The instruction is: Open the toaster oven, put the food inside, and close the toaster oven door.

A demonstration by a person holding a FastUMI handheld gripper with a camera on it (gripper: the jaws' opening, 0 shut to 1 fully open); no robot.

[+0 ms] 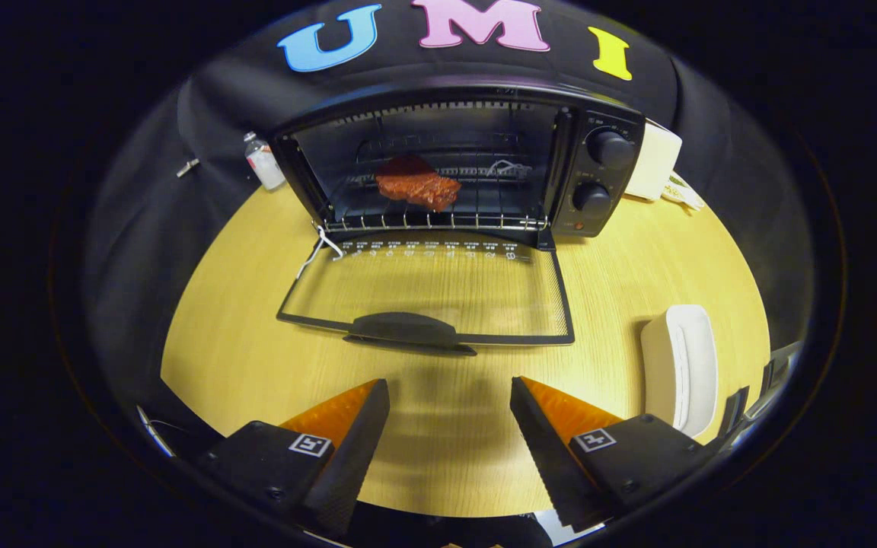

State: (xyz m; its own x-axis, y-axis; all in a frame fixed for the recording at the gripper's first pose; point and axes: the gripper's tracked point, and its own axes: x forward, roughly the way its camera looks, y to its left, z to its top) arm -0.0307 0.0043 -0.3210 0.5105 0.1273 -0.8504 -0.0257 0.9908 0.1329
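Observation:
A black toaster oven [598,171] stands at the far side of the wooden table, its glass door [431,285] folded down flat towards me. A reddish-brown piece of meat [417,183] lies on the wire rack [484,199] inside. The door's black handle [406,331] is just ahead of my gripper [450,388], a little above the table. My gripper is open and nothing is between its fingers.
A white oblong dish [680,365] lies on the table to the right of my fingers. A small bottle [263,161] stands left of the oven, and a white box [655,161] stands behind its right side. Black cloth walls surround the table [240,320].

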